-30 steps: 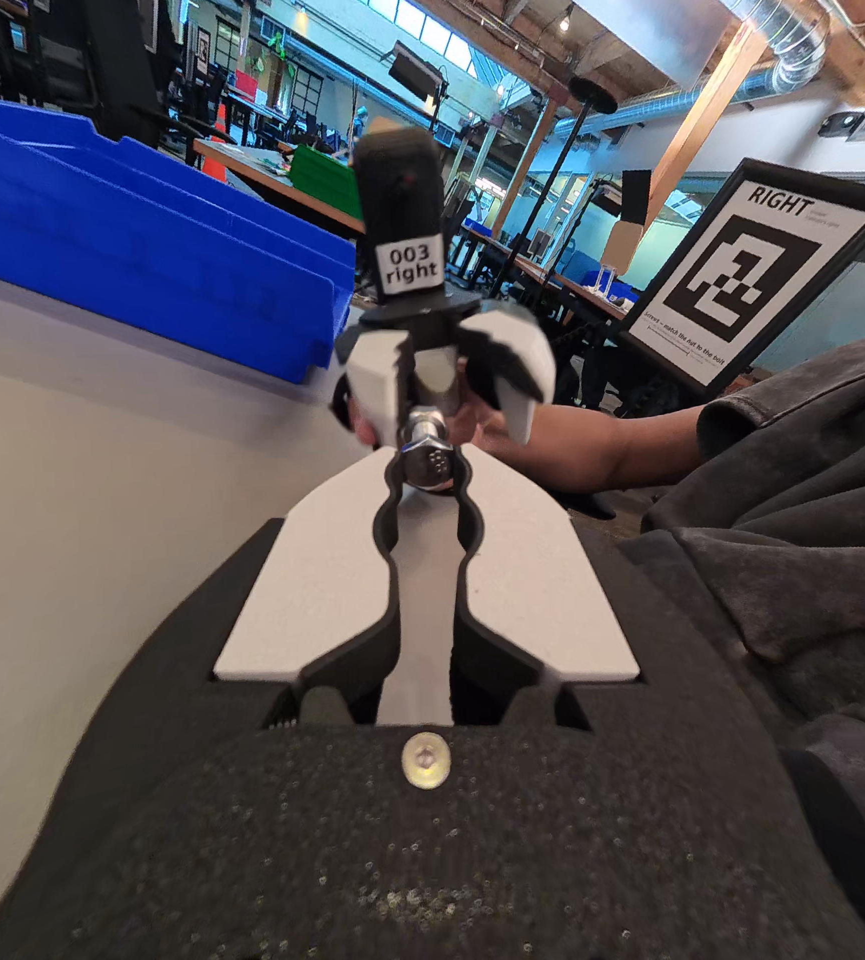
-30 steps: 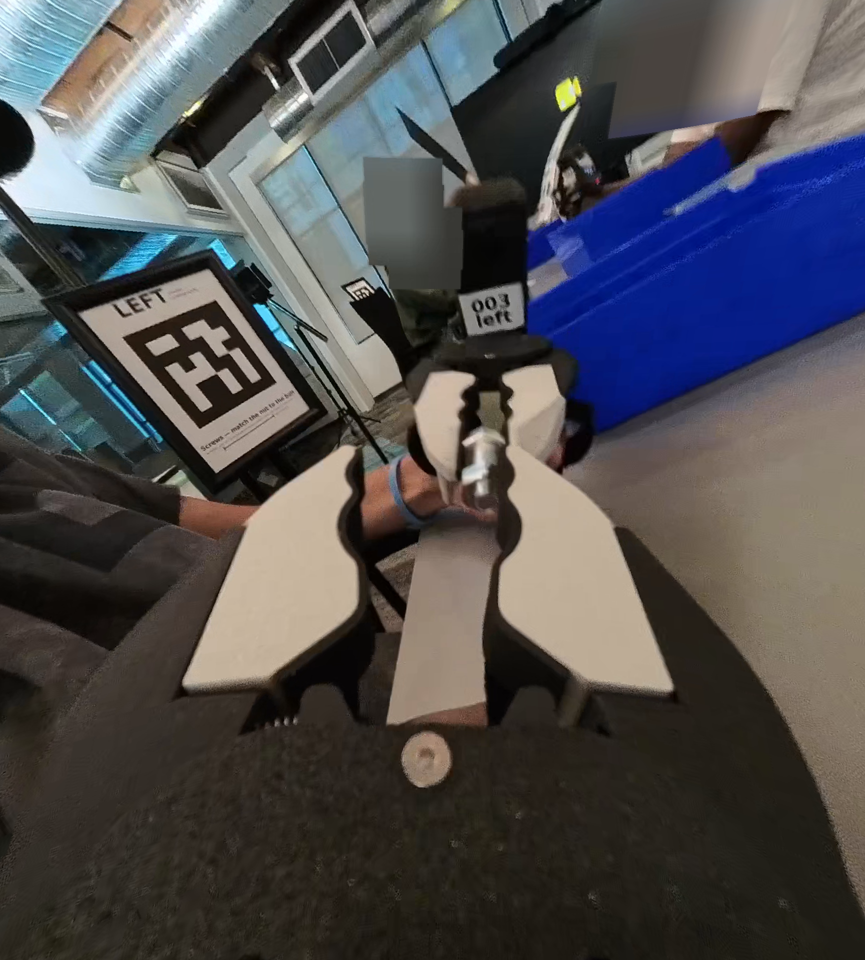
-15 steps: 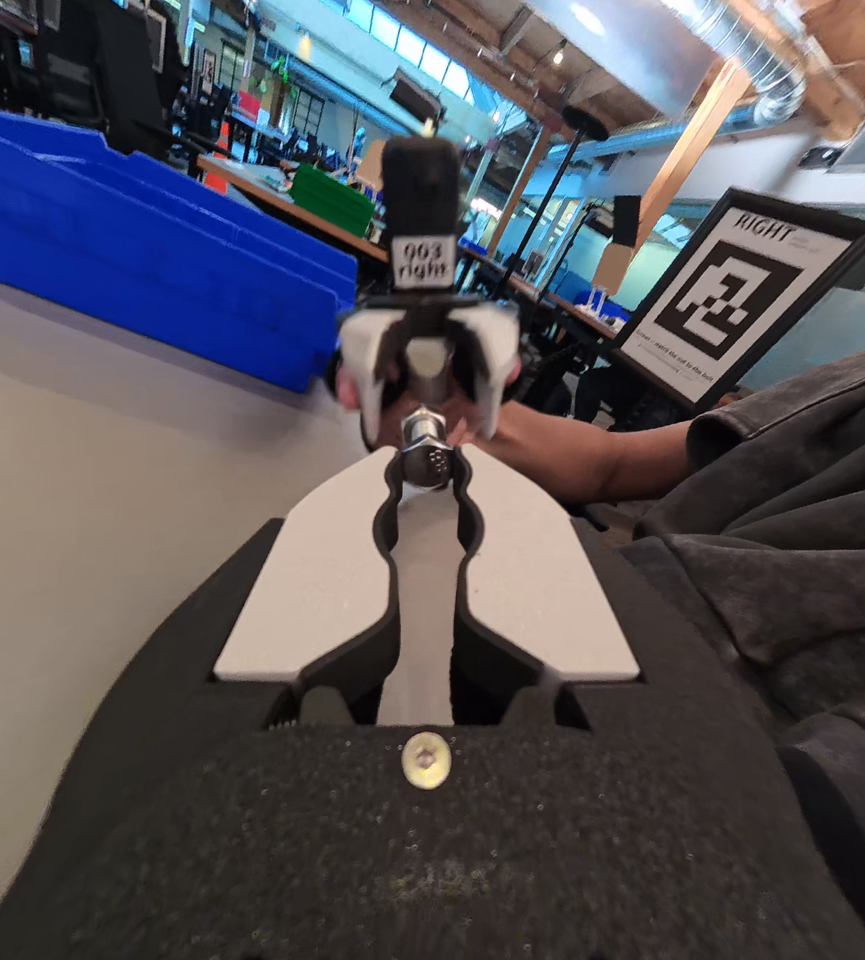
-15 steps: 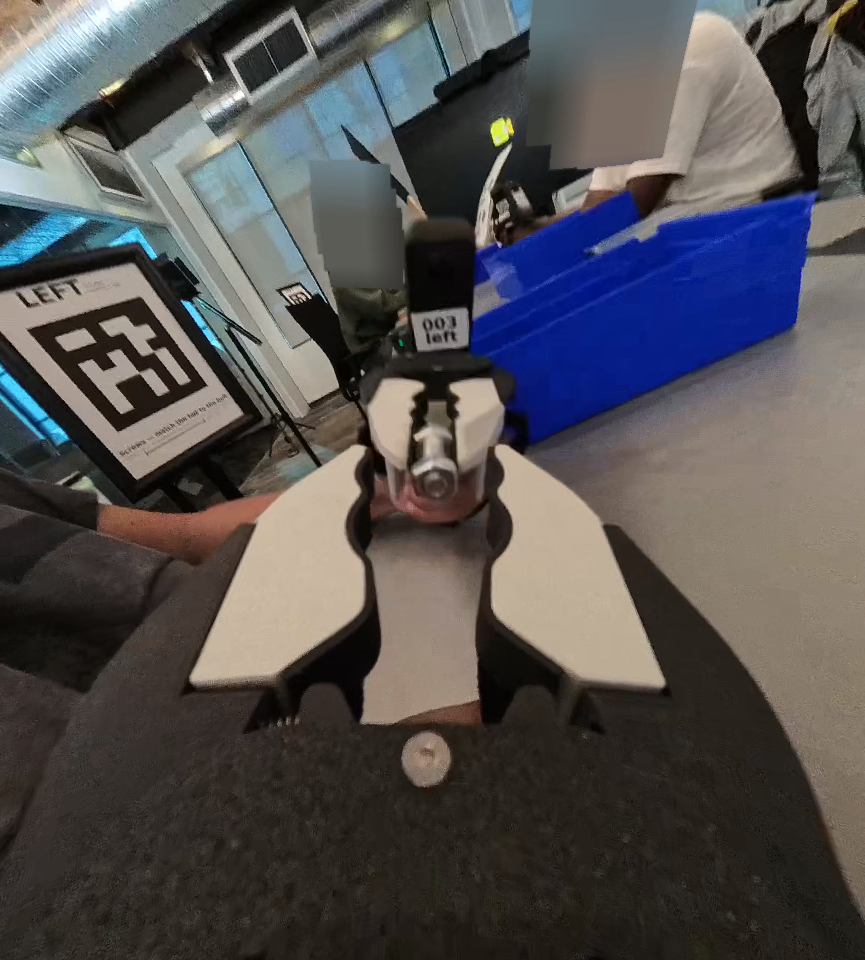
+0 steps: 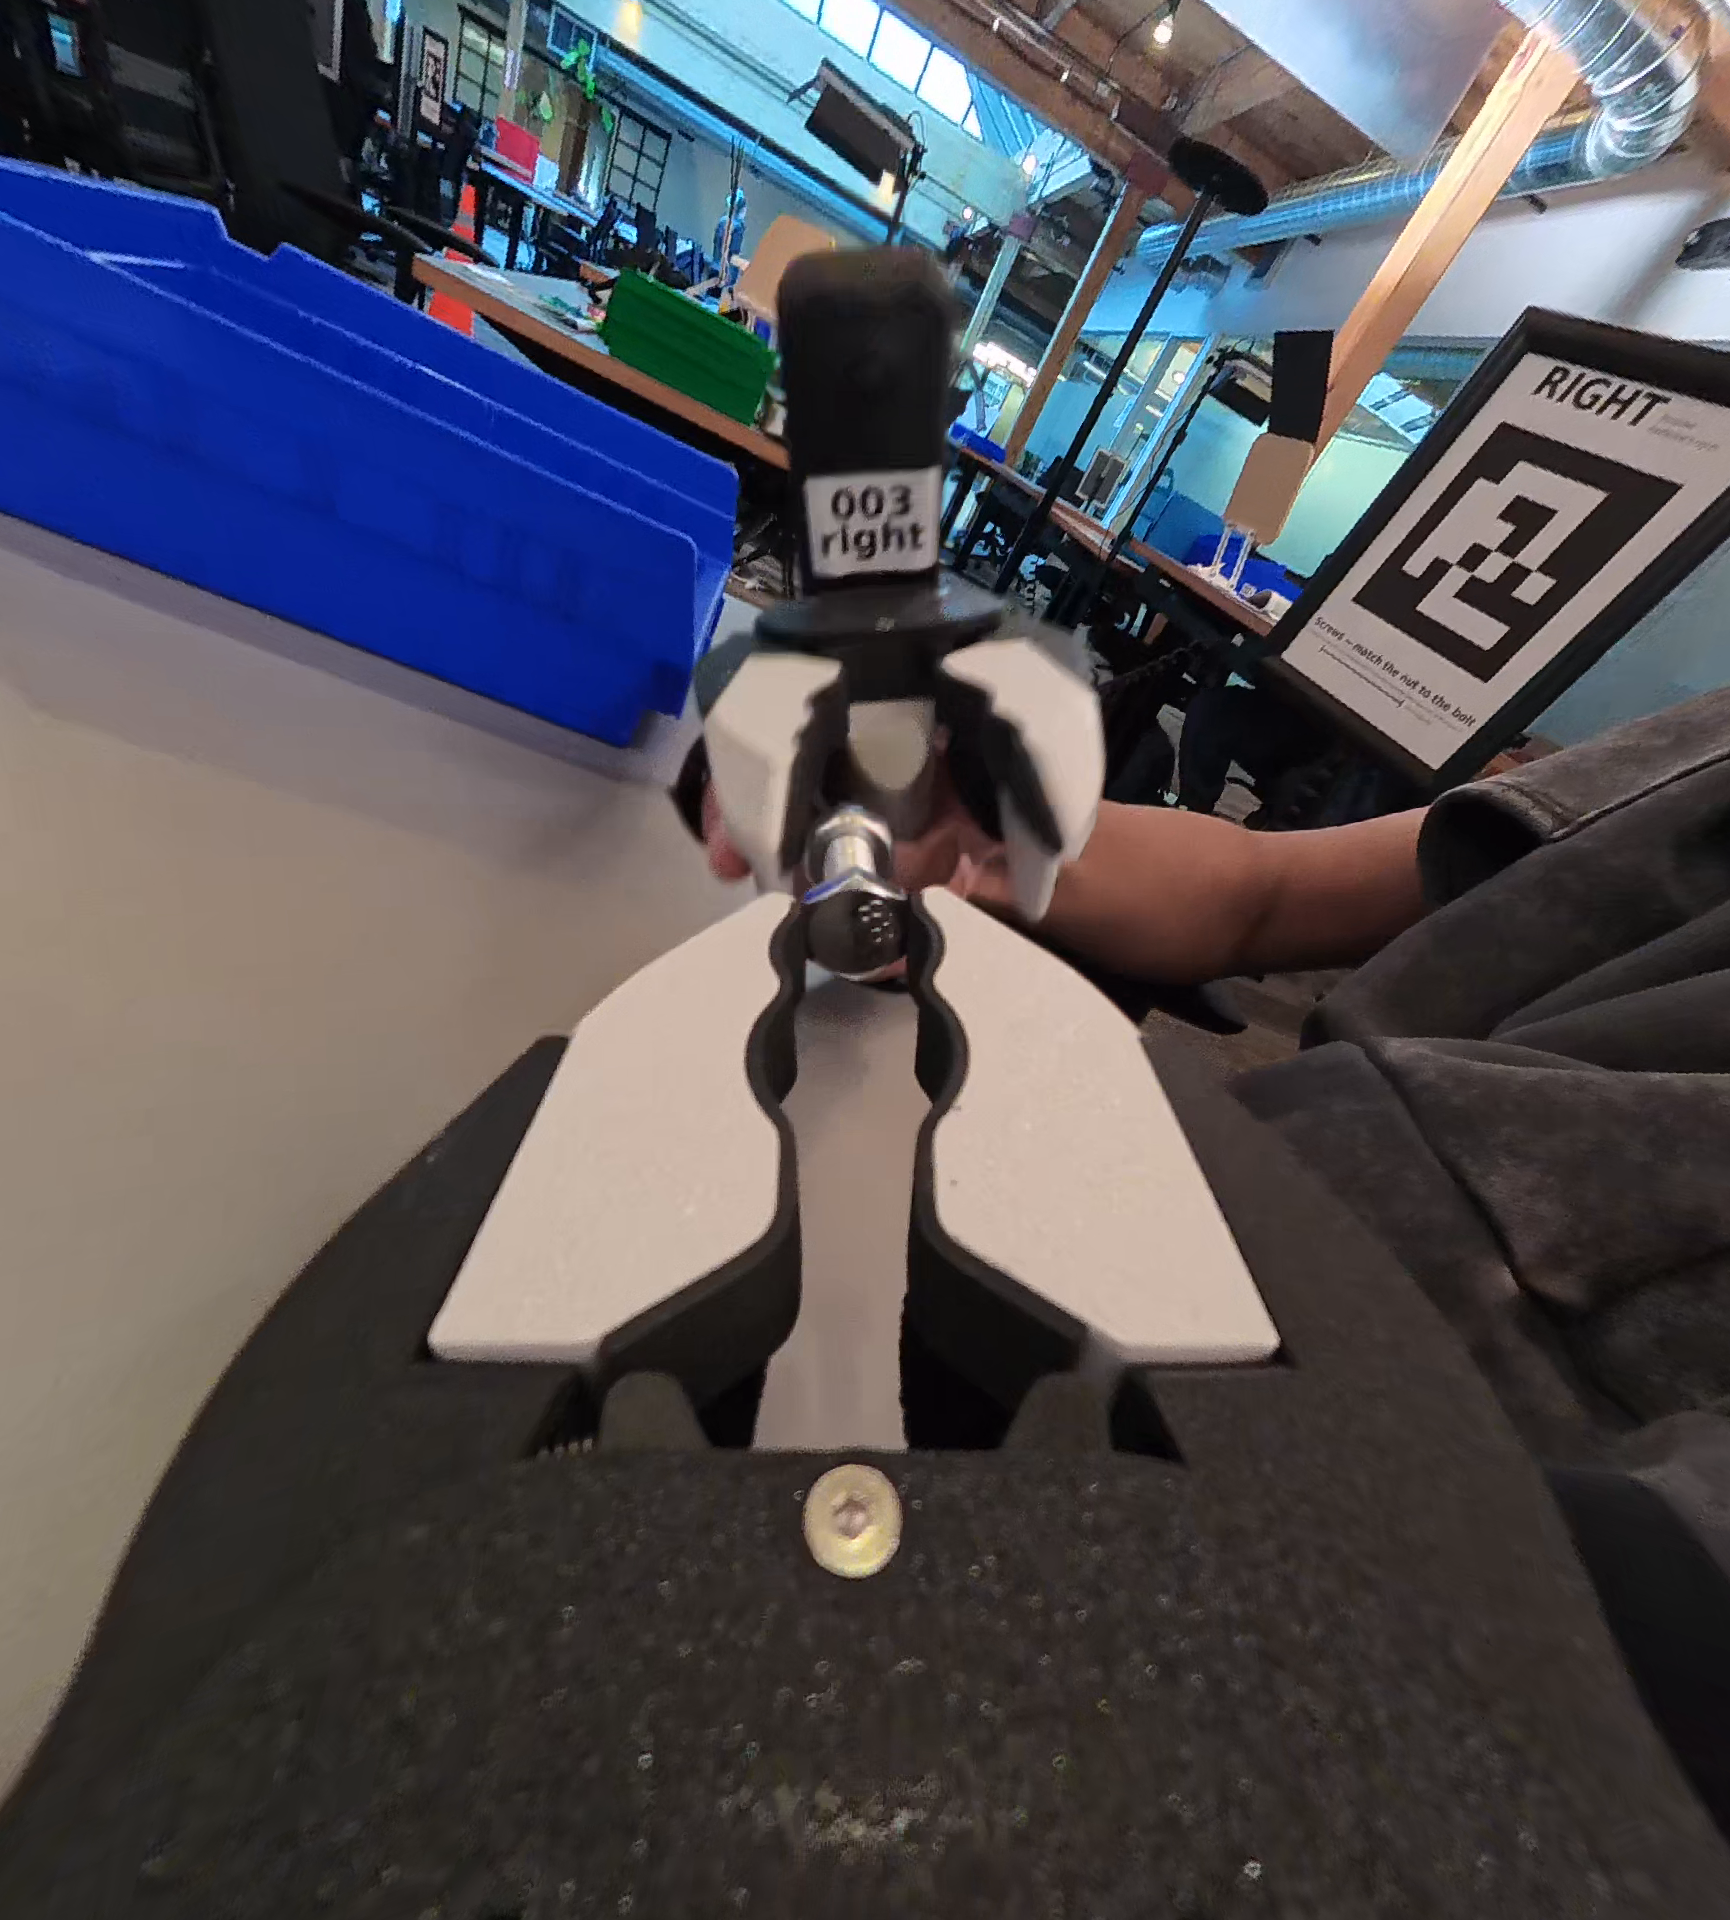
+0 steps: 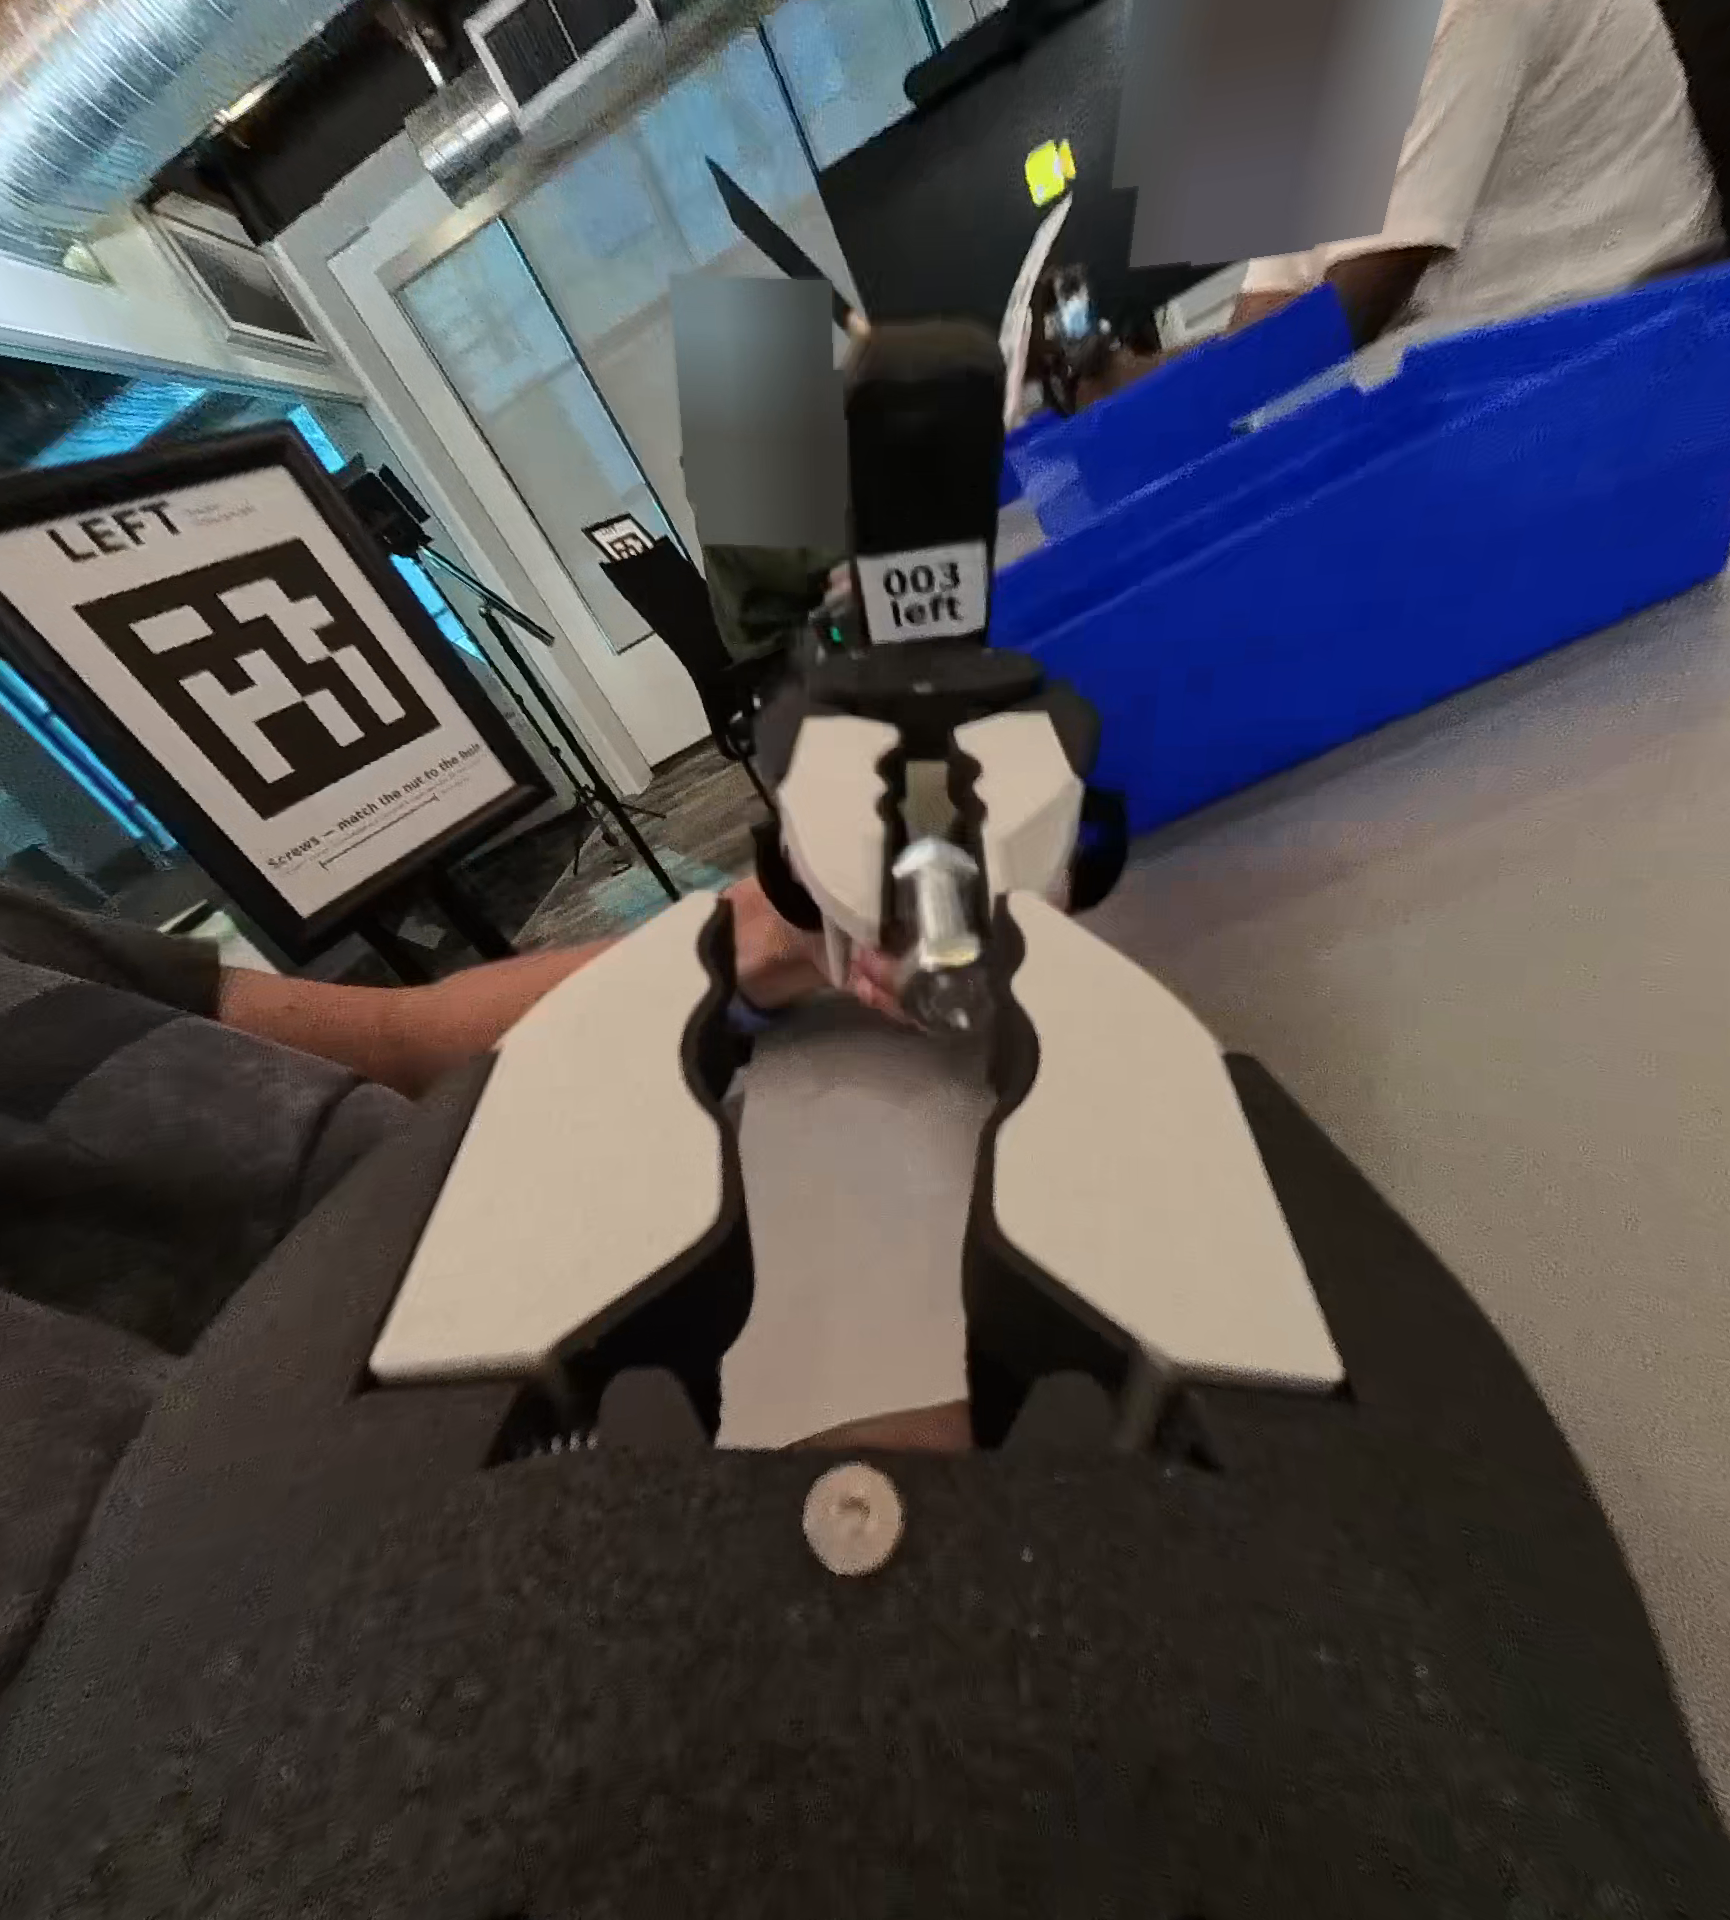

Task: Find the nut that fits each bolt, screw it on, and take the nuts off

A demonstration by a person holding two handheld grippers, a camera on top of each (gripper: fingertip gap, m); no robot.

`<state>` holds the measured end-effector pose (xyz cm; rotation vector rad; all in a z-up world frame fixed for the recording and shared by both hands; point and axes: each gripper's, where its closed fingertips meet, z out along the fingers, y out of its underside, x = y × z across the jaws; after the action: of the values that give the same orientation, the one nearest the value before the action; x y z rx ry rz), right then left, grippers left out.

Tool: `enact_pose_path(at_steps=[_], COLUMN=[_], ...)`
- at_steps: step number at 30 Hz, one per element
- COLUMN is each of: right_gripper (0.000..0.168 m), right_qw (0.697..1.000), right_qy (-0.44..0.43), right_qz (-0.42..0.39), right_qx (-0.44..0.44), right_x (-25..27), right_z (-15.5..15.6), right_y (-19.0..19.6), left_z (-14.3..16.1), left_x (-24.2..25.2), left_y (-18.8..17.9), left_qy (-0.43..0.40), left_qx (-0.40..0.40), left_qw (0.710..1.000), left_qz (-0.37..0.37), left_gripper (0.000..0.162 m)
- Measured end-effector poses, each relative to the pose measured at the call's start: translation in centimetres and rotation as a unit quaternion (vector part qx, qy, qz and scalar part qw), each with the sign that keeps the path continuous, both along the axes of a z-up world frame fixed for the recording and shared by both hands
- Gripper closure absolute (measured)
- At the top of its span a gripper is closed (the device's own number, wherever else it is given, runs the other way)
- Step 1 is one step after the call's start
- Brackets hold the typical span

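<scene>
Left tongs [image 5: 856, 935] almost shut, pinching the head of a shiny bolt [image 5: 845, 836] right at the tips. Right tongs [image 6: 861, 945] open wide, with one finger on each side of the bolt's far end. Bolt end just beside one of those fingers; touching or not, too blurry to tell. Any nut on the bolt, also too blurry to tell.

Both tongs up in the air, nose to nose, close to the short end of the blue bin [image 5: 321, 488]. Bolt between them, pointing from the left tongs into the right ones.

Grey table [image 5: 165, 935] under the bin. Black-framed sign [image 5: 1526, 551] with black and white blocks farther from the bin, past the tongs. Bare arm [image 5: 1204, 904] and dark grey sleeve [image 5: 1567, 987] on the side away from the bin.
</scene>
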<state>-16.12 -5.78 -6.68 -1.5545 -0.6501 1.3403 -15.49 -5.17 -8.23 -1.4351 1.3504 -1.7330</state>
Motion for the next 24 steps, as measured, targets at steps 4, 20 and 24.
enact_pose_path(at_steps=[4, 20, 24], right_gripper=[0.129, 0.125, 0.126], right_qw=[0.999, 0.999, 0.999], right_qy=[0.015, -0.011, 0.042], right_qz=[-0.036, 0.016, -0.013], right_qx=[0.027, -0.051, 0.005], right_x=[1.4, 0.3, 1.2], right_z=[2.0, -1.8, 2.3], right_y=[0.7, 0.3, 0.7], left_z=[-0.1, 0.1, -0.3], left_x=[-0.1, -0.2, -0.2], left_y=[0.2, 0.6, 1.0], left_qy=[0.001, -0.003, 0.007], left_qx=[-0.002, -0.003, 0.004], left_qw=[1.000, 1.000, 1.000], left_qz=[0.002, 0.012, 0.024], left_gripper=[0.144, 0.144, 0.144])
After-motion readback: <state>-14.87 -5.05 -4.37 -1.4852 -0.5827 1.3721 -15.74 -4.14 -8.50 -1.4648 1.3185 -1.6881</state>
